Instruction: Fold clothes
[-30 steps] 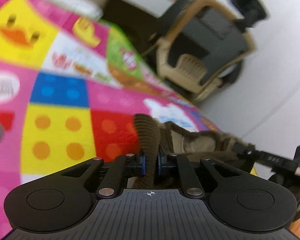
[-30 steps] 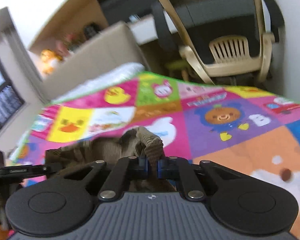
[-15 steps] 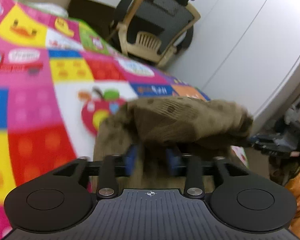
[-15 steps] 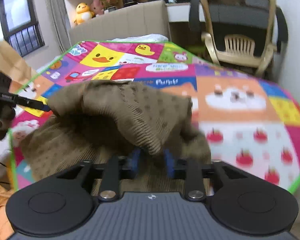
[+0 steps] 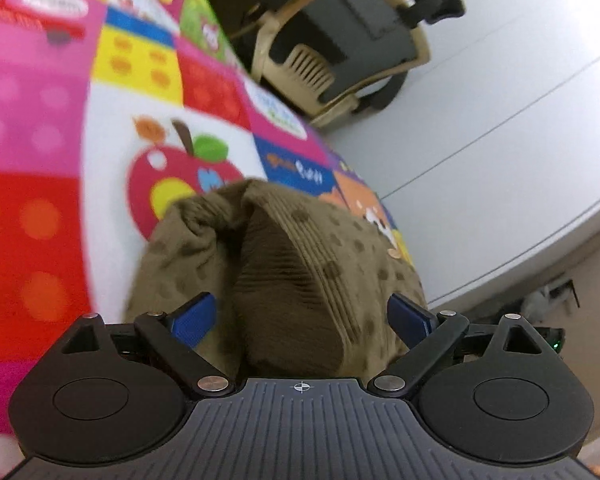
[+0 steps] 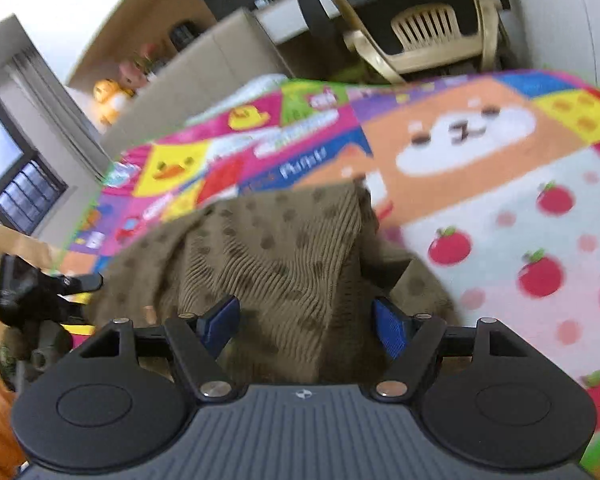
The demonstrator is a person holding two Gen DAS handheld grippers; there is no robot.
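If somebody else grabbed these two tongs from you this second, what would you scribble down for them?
Left tongs: jaws opening, pads clear of the brown dotted sweater that lies between them.
Right tongs: jaws apart and closing, sweater between them, not gripped.
The sweater sits bunched on the colourful play mat, one ribbed flap turned over the rest.
Done: a first rough fold, by the look of it.
Left: smooth it flat and finish folding.
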